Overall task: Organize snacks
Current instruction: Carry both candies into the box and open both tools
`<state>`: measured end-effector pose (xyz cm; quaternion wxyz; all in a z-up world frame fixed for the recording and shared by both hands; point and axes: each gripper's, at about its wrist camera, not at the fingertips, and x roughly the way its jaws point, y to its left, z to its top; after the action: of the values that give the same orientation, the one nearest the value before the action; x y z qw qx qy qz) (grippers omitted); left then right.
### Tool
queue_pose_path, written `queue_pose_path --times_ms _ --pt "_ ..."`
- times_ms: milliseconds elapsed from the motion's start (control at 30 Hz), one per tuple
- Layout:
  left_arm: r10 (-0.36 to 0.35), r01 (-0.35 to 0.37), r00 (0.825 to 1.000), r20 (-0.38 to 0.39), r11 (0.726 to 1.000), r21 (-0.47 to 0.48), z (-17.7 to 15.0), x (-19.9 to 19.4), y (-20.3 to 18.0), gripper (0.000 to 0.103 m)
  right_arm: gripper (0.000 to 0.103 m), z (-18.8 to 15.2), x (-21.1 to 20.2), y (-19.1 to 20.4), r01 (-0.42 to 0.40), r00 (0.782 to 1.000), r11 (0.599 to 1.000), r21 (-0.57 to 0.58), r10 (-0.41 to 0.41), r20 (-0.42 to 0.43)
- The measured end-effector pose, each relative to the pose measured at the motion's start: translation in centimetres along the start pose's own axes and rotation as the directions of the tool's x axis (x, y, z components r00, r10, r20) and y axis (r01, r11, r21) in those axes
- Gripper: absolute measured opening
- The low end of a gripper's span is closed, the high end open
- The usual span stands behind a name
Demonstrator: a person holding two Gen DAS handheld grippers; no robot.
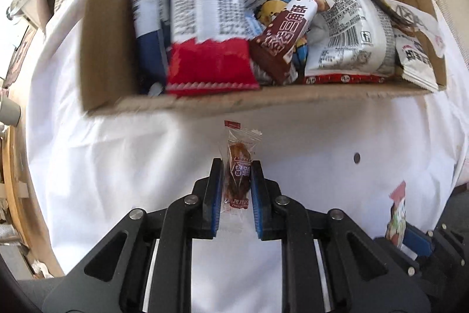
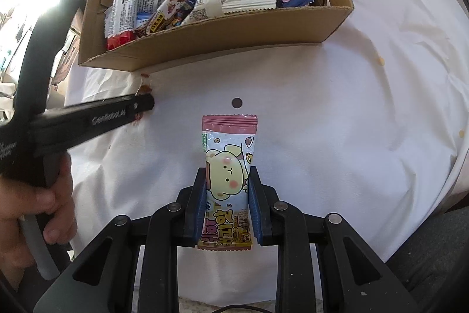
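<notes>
My left gripper (image 1: 236, 166) is shut on a small clear packet with a brown snack (image 1: 239, 166), held over the white cloth just short of the cardboard box (image 1: 96, 49). The box holds several snack packets, a tall red-and-white one (image 1: 205, 19) at its near left. My right gripper (image 2: 225, 175) is shut on a pastel cartoon-bear packet (image 2: 228, 166), also short of the box (image 2: 234, 34). The left gripper (image 2: 140, 104) shows at the left of the right wrist view; the bear packet (image 1: 395, 216) shows at the lower right of the left wrist view.
A white tablecloth (image 2: 351, 122) covers the round table, with a dark spot (image 2: 236, 102) and small stains. The table edge curves along the right. Clutter and furniture stand off the table at the far left (image 1: 17, 19). My hand (image 2: 35, 210) holds the left gripper's handle.
</notes>
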<state>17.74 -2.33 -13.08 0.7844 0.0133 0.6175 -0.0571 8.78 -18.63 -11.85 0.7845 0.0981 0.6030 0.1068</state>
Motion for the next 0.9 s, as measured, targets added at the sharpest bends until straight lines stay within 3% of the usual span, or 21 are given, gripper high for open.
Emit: queue_pose_path --times_ms 167,400,533,900 --pt "-0.08 0.081 0.997 0.02 0.994 -0.068 -2.5 -2.8 1.6 0.014 0.027 0.1 -1.4 -0.2 -0.023 0.999 1.0 -0.006 0.023 0.023" --pt "-0.135 0.155 0.973 0.187 0.983 -0.095 -3.2 -9.9 3.3 0.014 0.027 1.7 -4.3 -1.1 -0.066 0.994 0.998 0.014 0.064 0.087" --pt "-0.127 0.156 0.957 0.262 0.983 -0.094 -1.3 -12.2 4.0 0.014 0.027 3.7 -6.0 -1.5 -0.074 0.987 0.997 0.011 0.072 0.147" --pt "-0.093 0.125 0.93 0.356 0.99 -0.069 3.9 -13.6 2.4 0.015 0.027 10.5 -7.6 0.0 -0.11 0.963 0.993 -0.048 0.118 0.244"
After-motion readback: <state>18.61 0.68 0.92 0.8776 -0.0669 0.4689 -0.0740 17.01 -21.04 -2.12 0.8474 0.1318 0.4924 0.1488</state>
